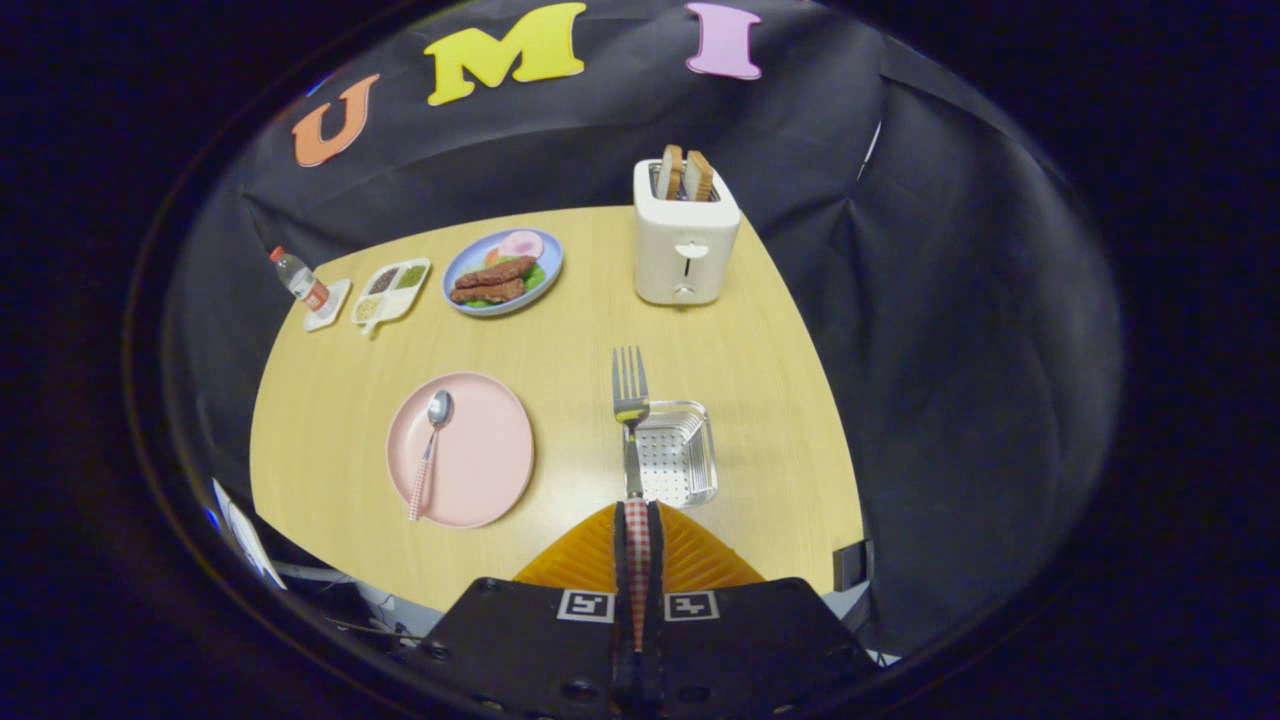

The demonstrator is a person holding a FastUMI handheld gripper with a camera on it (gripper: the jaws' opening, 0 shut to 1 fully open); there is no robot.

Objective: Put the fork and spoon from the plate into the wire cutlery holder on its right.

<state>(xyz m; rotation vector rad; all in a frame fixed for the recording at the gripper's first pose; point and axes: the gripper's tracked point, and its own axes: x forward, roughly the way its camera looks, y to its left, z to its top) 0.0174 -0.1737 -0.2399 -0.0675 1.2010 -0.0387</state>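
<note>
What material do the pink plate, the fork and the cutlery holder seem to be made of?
Pink plate: probably matte plastic, with no glare. Fork, clamped in the gripper: shiny metal tines; checked handle looks plastic. Cutlery holder: bright perforated metal, apparently steel.

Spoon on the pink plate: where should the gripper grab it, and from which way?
Probably by the checked handle of the spoon, from above. The handle lies long and thin on the plate, its end out over the near rim, so the fingers could close across it there. The bowl sits flat toward the plate's far side, harder to pinch. The gripper is now shut on the fork.
</note>
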